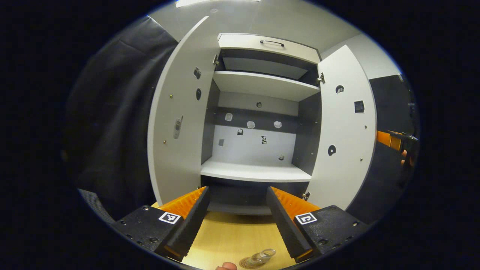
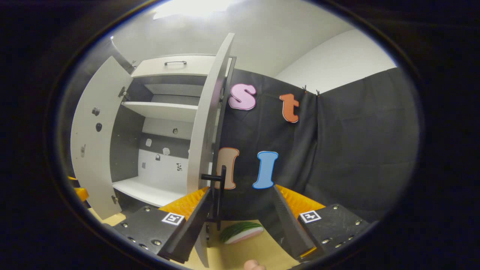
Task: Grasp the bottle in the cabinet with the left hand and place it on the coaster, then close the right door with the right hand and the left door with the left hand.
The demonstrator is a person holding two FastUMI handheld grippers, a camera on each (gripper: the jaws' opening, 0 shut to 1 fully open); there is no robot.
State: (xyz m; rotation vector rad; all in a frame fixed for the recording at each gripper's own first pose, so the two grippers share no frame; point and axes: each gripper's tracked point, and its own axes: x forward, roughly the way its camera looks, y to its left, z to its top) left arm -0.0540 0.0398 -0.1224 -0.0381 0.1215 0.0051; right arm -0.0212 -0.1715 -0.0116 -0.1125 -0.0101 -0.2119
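Fingers of my left gripper (image 1: 237, 213) are spread wide and empty, level, facing the open cabinet (image 1: 258, 123) above the coaster (image 1: 258, 258). I hold the right gripper (image 2: 240, 219) open too, straddling the right door (image 2: 206, 123) edge by its handle (image 2: 221, 191).

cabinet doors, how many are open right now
2: the left door is swung wide open, and the right door is open too, its handle just ahead of the right gripper.

Open cabinet (image 1: 258, 112) shelves (doors (image 1: 176, 123) flanking)
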